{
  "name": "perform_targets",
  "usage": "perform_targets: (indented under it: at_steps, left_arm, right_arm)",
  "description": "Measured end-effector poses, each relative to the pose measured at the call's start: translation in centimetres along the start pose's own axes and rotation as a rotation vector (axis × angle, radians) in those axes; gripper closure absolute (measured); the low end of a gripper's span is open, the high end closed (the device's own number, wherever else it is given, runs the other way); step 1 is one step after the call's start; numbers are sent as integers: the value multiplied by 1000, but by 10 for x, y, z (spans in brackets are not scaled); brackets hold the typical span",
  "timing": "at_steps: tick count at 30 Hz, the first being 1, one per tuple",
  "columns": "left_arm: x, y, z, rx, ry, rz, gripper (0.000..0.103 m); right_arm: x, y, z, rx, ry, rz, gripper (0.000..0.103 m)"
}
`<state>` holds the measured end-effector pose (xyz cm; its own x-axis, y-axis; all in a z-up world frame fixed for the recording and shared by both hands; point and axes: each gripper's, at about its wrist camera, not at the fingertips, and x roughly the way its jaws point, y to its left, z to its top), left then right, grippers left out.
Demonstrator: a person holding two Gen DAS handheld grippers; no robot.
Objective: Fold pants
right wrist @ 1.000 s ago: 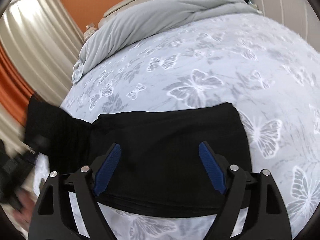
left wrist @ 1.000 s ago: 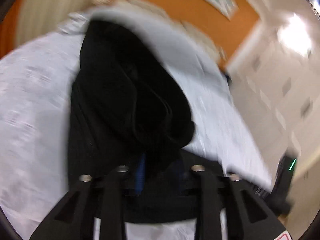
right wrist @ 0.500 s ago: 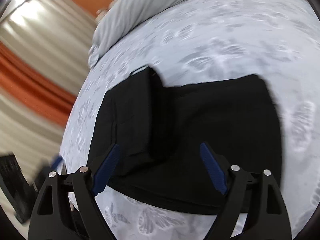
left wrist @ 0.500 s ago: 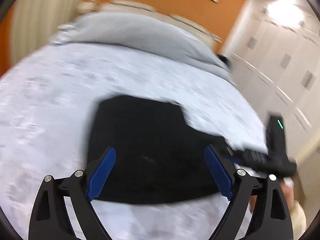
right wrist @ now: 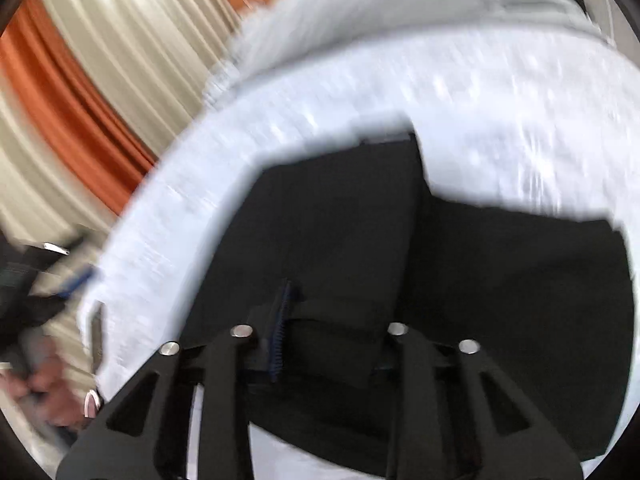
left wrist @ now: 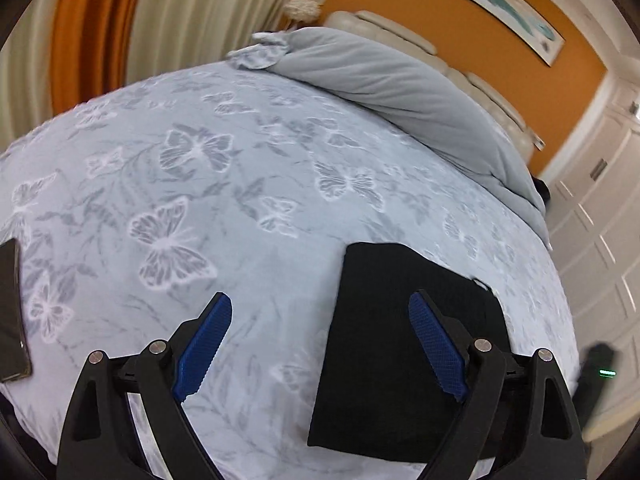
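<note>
Pants [left wrist: 404,340], black, lie folded into a flat block on the butterfly-print bedspread [left wrist: 224,184] near the bed's front edge. R gripper [right wrist: 320,320] has its fingers pinched narrow on a fold of the fabric, view blurred; L gripper [left wrist: 320,344] hangs w/ fingers spread wide, gripping nothing, right pad over the pants. Dark phone [left wrist: 12,312] far left, grey duvet [left wrist: 408,92] bunched by the headboard.

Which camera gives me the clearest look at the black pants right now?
The left wrist view: the folded black pants lie sharp on the butterfly bedspread. The right wrist view is motion-blurred, with the right gripper closed on their fabric.
</note>
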<state>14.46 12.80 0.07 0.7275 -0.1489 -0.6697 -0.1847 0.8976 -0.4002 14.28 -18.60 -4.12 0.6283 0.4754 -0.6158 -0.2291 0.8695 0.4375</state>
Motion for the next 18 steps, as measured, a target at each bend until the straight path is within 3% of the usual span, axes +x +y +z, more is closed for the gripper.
perform_targets:
  at_steps: [3,7,9,11,12,13,15,16,18]
  left_arm:
    - [5,1,2,-35,22,-11,16]
    - [14,-16,-7,-7,63,-33,16]
    - [22,-27,-15,17,103,-47,16]
    - [32,-39,-24,46,156,-48,15]
    - [38,-44,-29,56,182,-49,15]
    - [44,-50,-34,64,211,-52,15]
    - [48,-55,-40,70,233,-64,16]
    - [49,-57,-42,78,237,-67,16]
    - [47,-62,-48,114,244,-79,16]
  right_arm:
    - [-57,6,12,-23,-126,26,78]
    - [-104,-17,-5,-77,-165,-112,78]
    - [-83,-51,-24,-63,-6,-181,75]
    - [-51,-94,-49,37,157,-279,66]
    - [-40,-105,-56,64,231,-288,66]
    - [-41,-110,-58,85,235,-249,65]
    - [-57,-113,-54,127,156,-171,62]
    - [-66,-113,-52,149,122,-132,54]
    - [-83,-118,-49,195,87,-75,49]
